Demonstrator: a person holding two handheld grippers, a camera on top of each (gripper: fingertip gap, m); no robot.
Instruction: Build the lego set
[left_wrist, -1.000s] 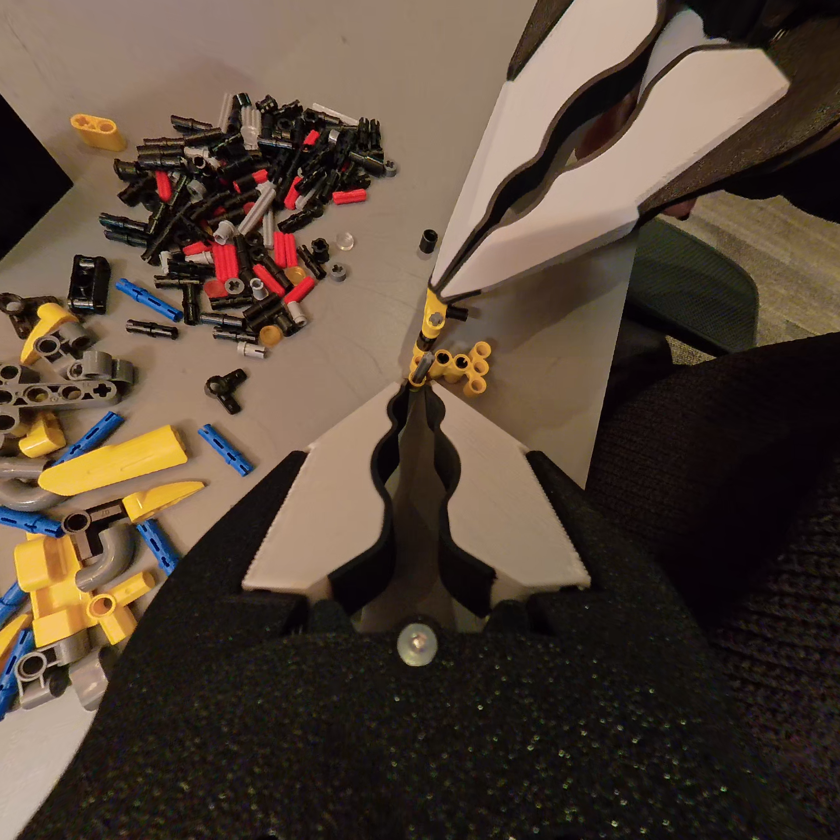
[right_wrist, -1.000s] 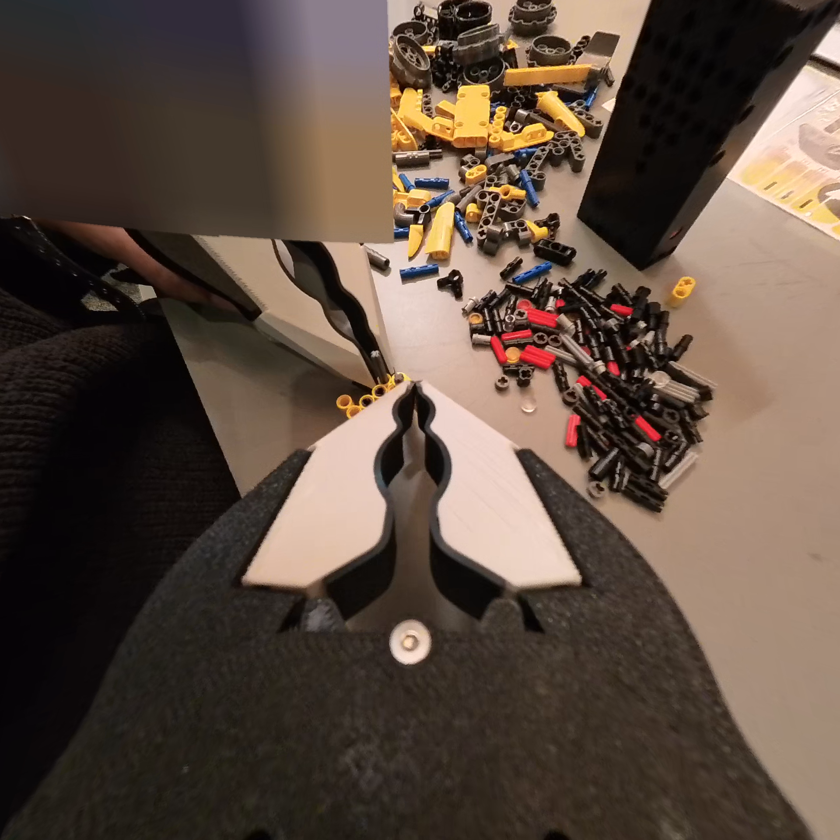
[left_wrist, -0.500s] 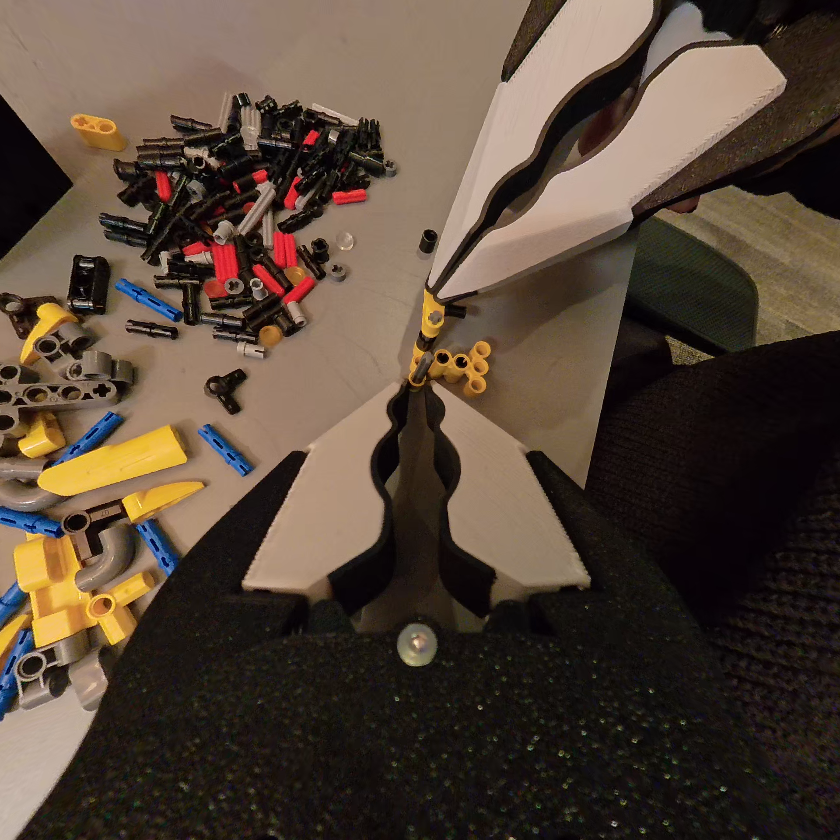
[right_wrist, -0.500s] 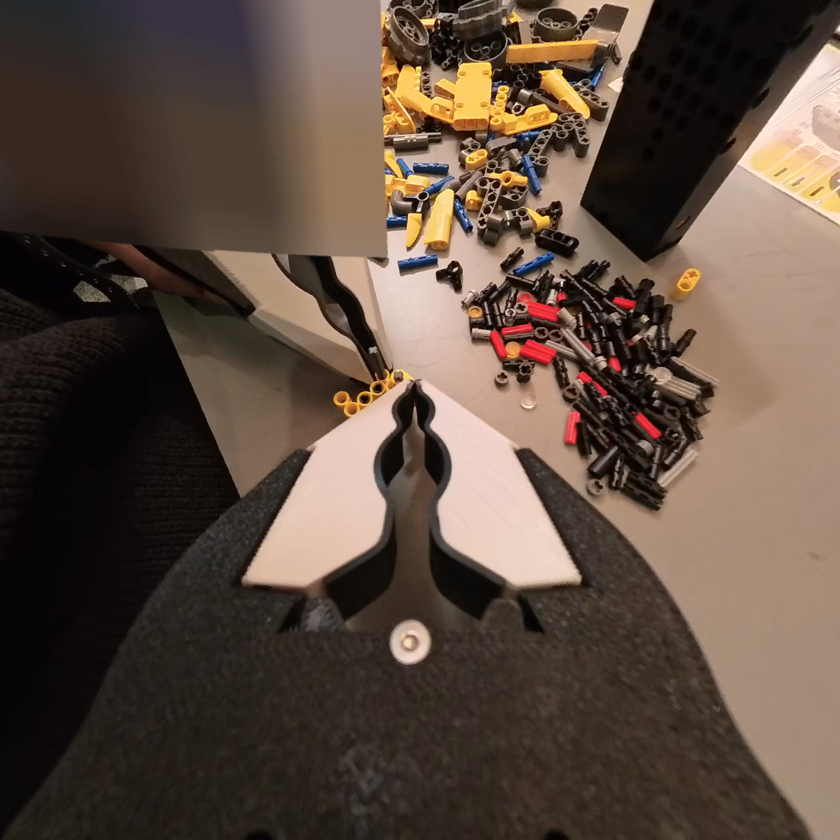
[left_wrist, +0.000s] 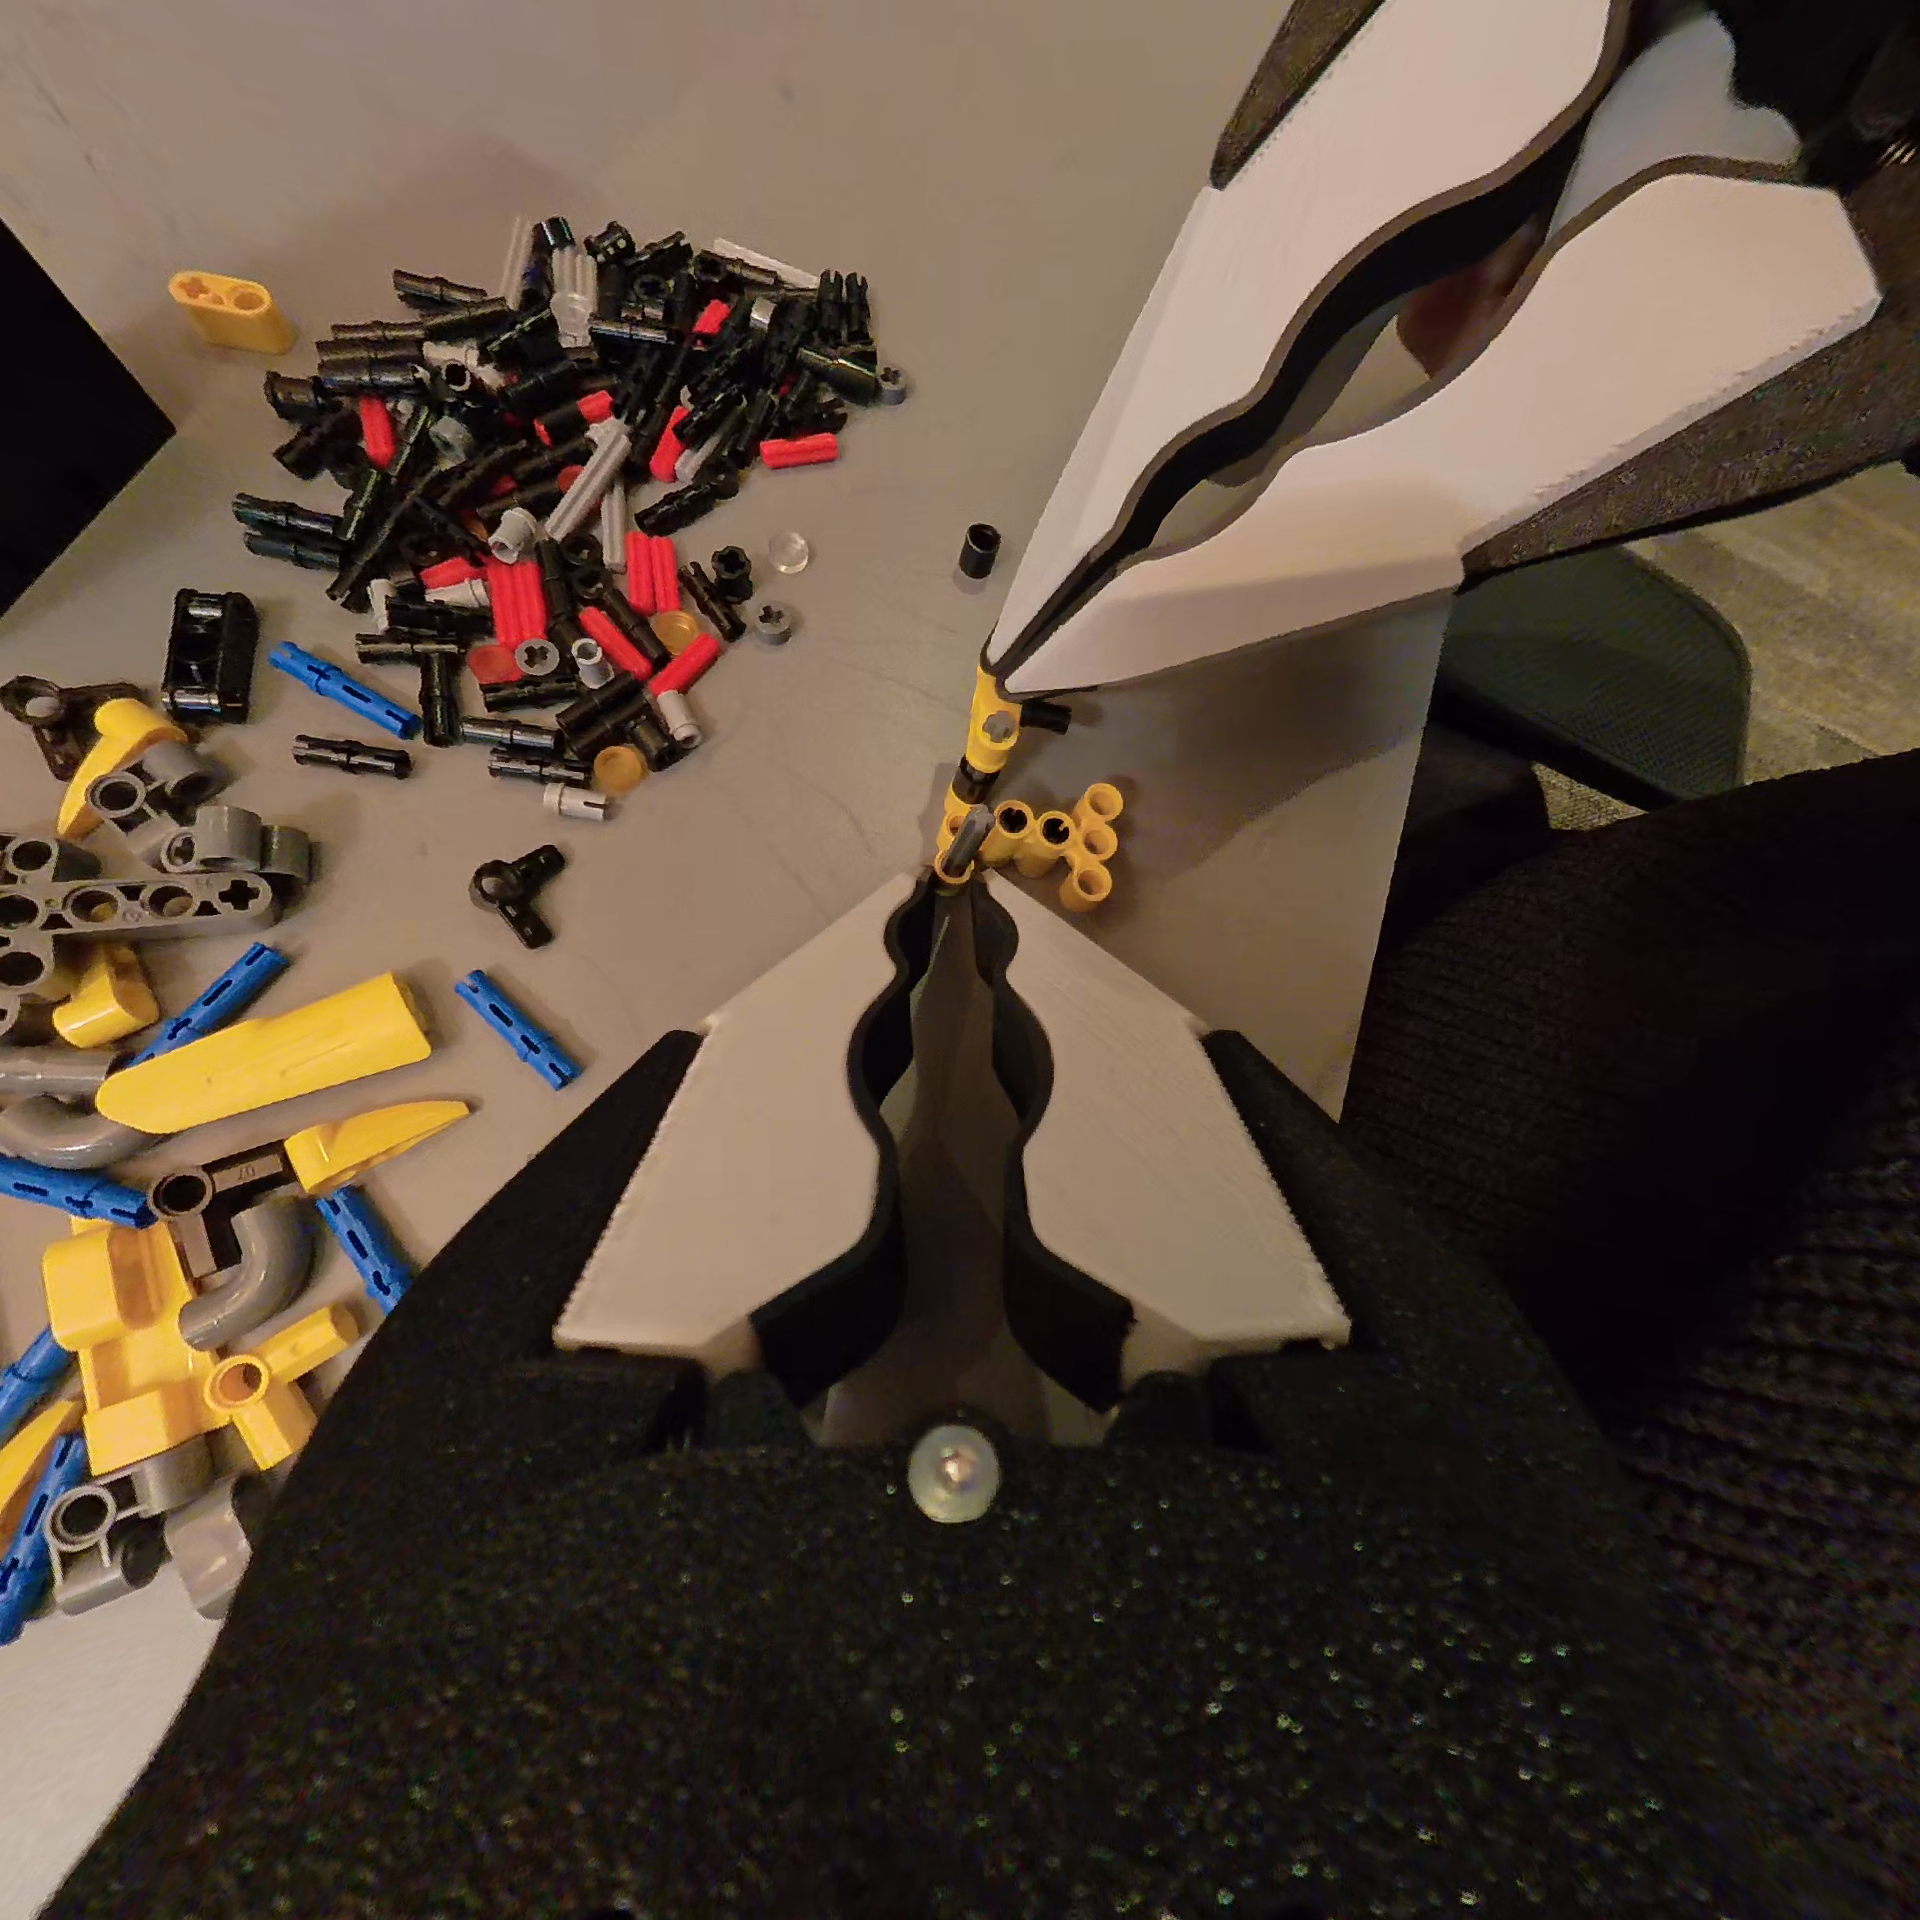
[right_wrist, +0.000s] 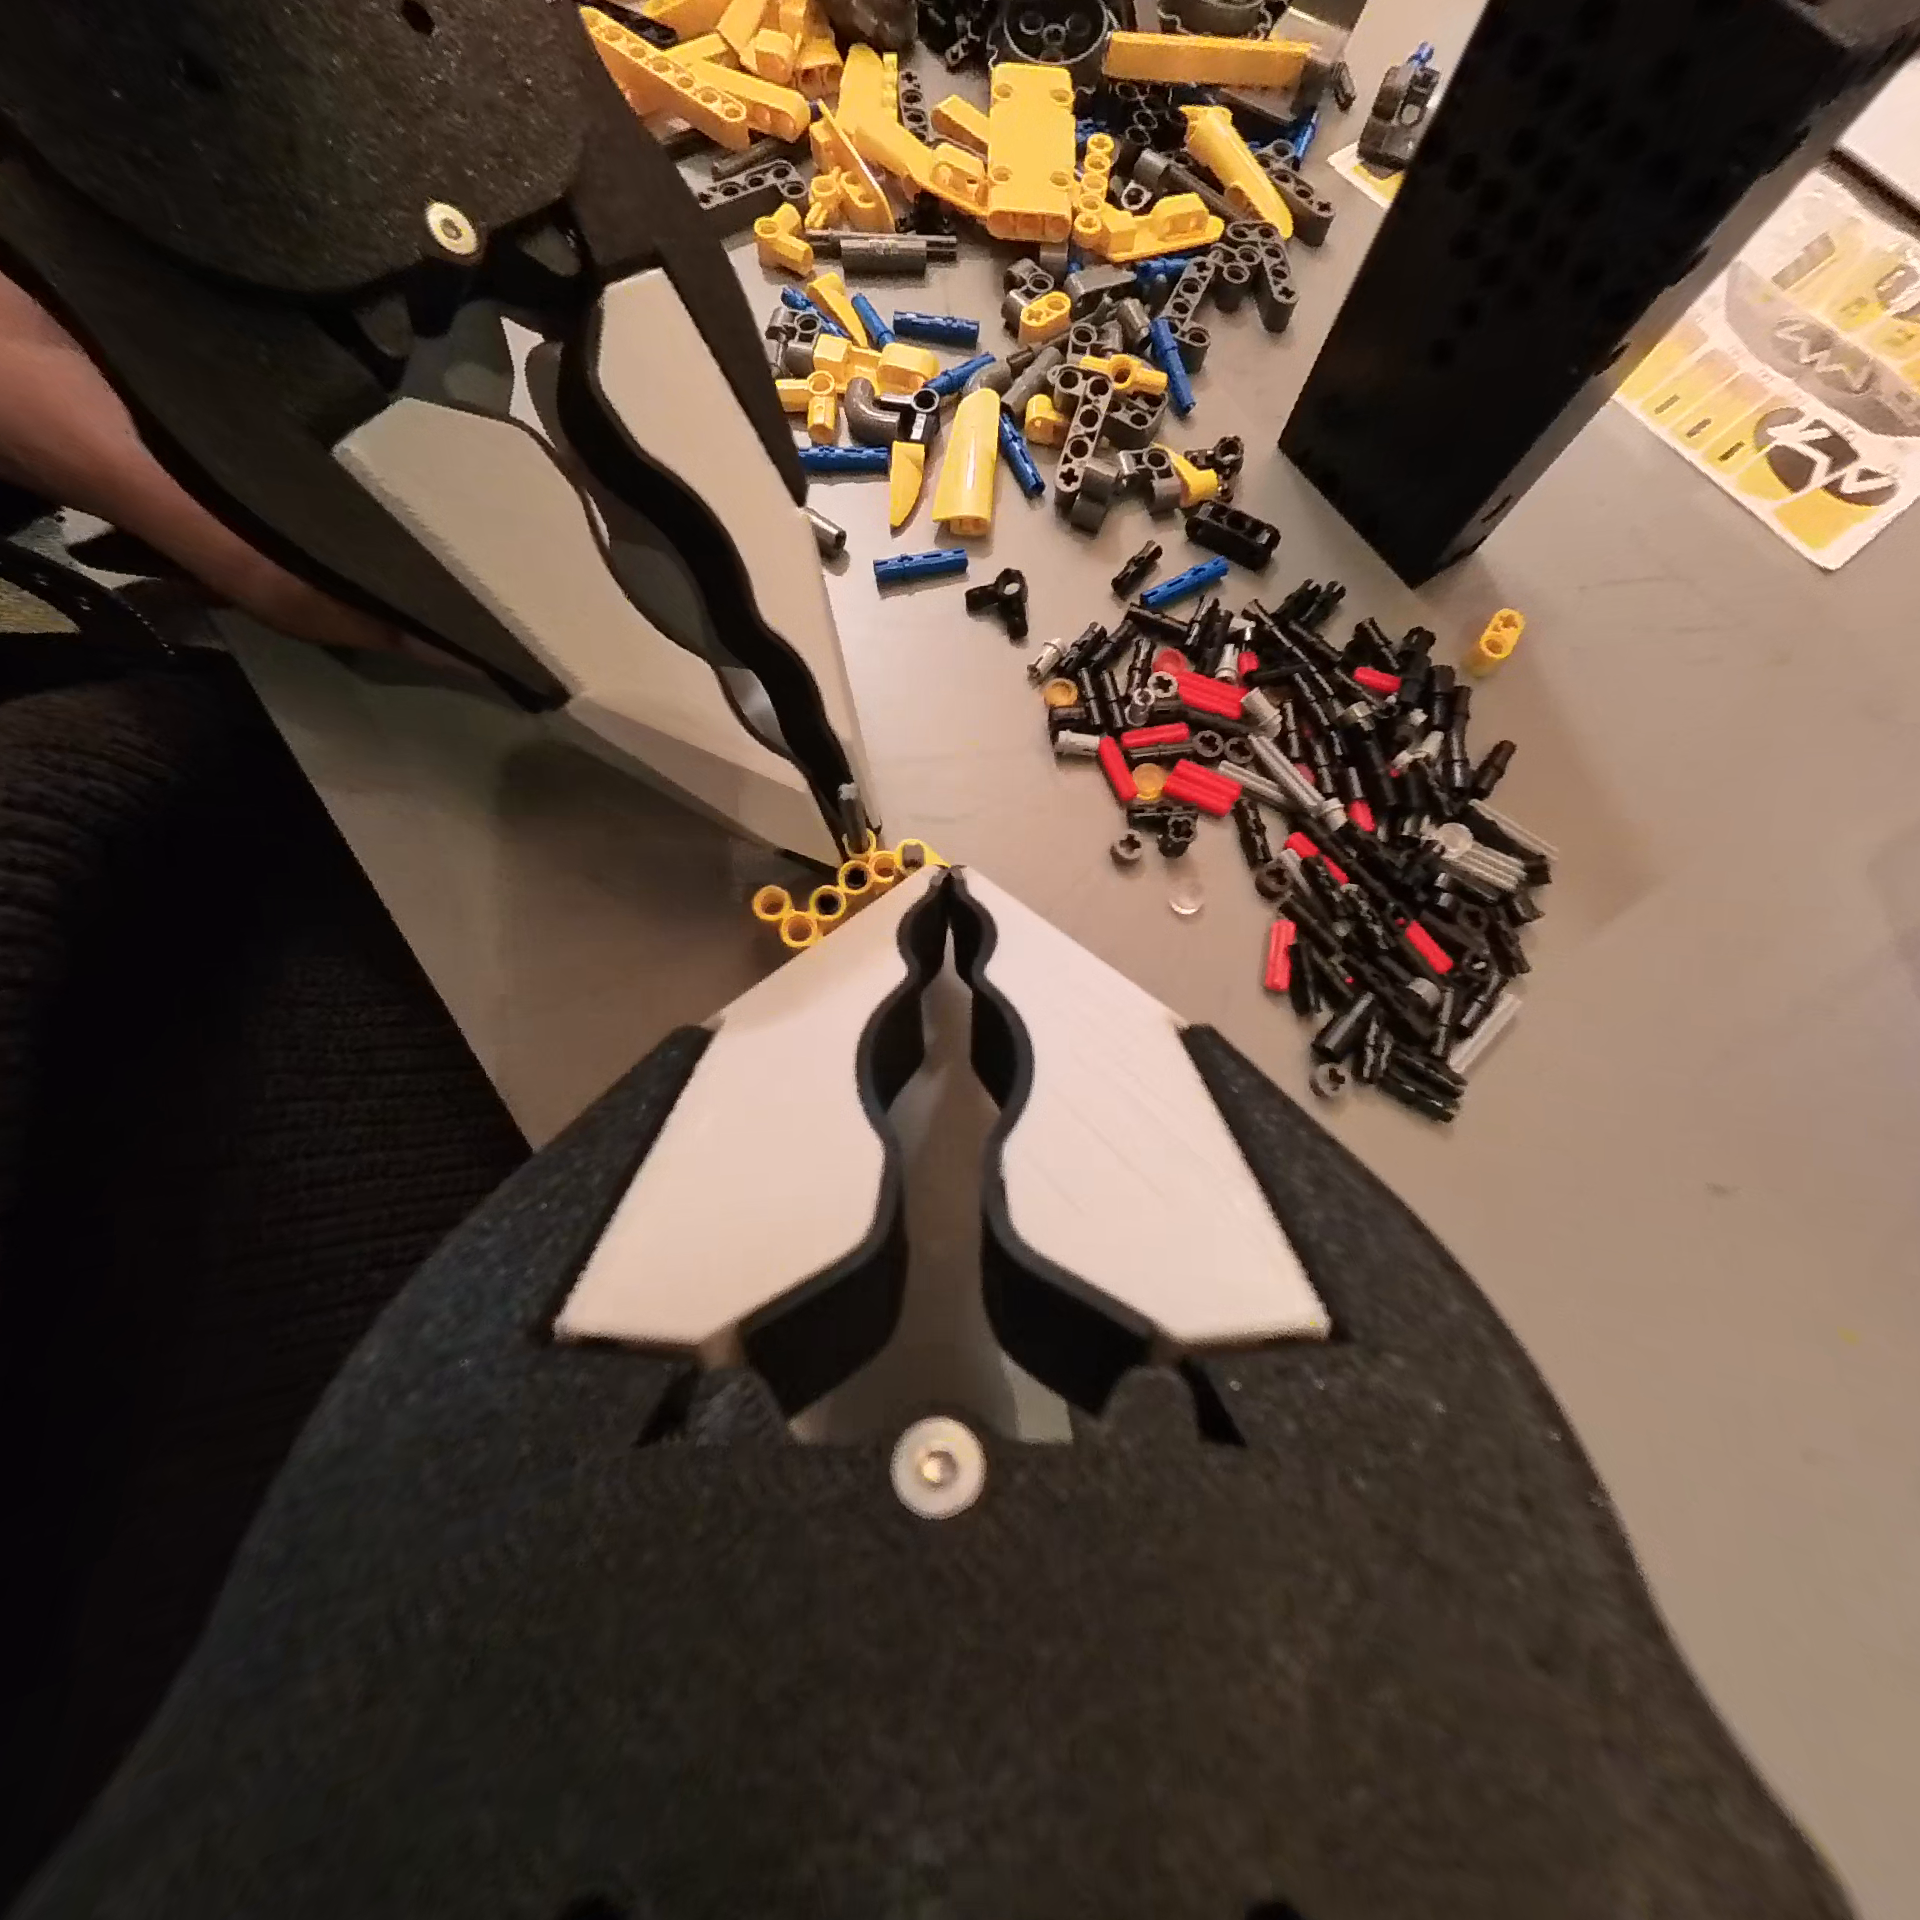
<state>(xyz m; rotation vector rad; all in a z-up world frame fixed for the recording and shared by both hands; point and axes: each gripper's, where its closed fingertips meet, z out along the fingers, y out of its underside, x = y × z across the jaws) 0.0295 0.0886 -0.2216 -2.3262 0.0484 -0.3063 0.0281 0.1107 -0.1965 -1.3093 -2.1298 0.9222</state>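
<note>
My left gripper (left_wrist: 951, 878) is shut on a short grey pin (left_wrist: 964, 840) that sticks into a small yellow assembly. The assembly is a yellow beam with holes (left_wrist: 1049, 836) with a yellow connector (left_wrist: 992, 727) rising from it, just above the grey table (left_wrist: 831, 156) near its front edge. My right gripper (left_wrist: 992, 681) comes in from the upper right and is shut on the connector's top. In the right wrist view my right gripper (right_wrist: 945, 878) hides the connector. The beam (right_wrist: 821, 899) shows to its left, with the left gripper (right_wrist: 852, 821) on the pin.
A pile of black, red and grey pins (left_wrist: 540, 499) (right_wrist: 1320, 831) lies beyond the grippers. Yellow, blue and grey parts (left_wrist: 156, 1143) (right_wrist: 1039, 208) lie farther off. A black perforated block (right_wrist: 1558, 260) and a printed sheet (right_wrist: 1797, 384) stand at the right. Dark knit clothing (left_wrist: 1662, 1143) borders the table edge. The grippers are tip to tip, or close to it.
Both grippers stay shut on the small assembly in nearly the same place. The right wrist view has tilted slightly, so the pin pile sits a little higher in it.
</note>
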